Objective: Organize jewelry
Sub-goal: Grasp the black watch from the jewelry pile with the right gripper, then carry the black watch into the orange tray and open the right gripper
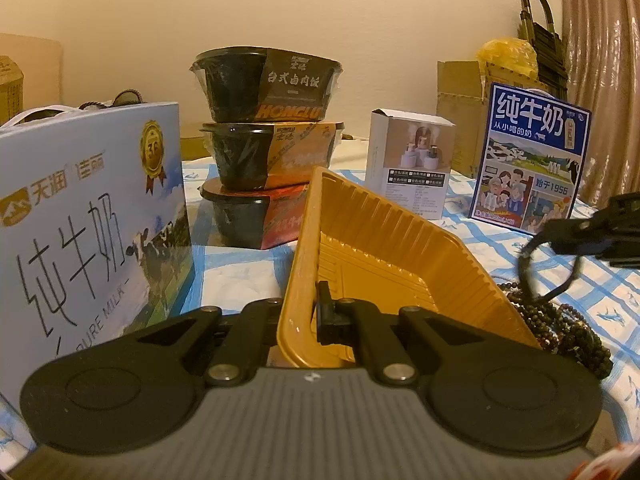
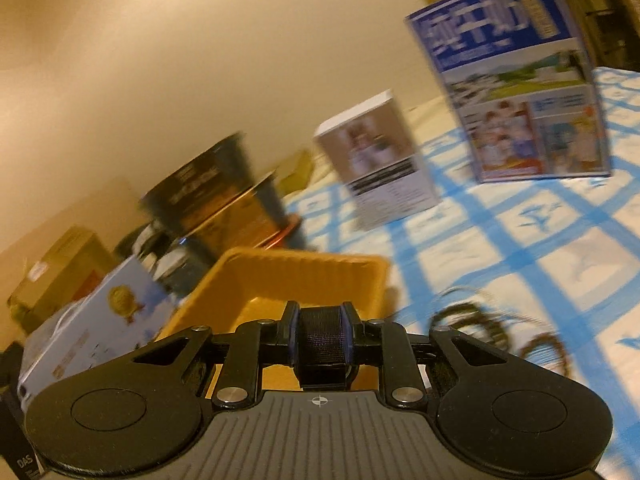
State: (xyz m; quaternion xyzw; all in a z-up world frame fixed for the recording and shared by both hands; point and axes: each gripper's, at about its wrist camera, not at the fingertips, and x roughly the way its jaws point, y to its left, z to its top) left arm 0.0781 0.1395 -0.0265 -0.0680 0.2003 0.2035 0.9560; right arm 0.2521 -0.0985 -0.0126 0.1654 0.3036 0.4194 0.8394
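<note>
The left tool (image 1: 316, 312) was clamped on the near rim of the yellow tray (image 1: 384, 248), tipping it up, probably to keep its mouth open for loading. The right tool (image 2: 320, 340) was closed on a black band (image 2: 322, 336), a dark loop hanging from it beside the tray. More beaded strands (image 1: 560, 320) lay just right of the tray on the blue-checked cloth (image 1: 560, 240). Milk cartons (image 1: 528, 160), stacked bowls (image 1: 268, 140) and a plain wall (image 1: 320, 8) stood behind.
</note>
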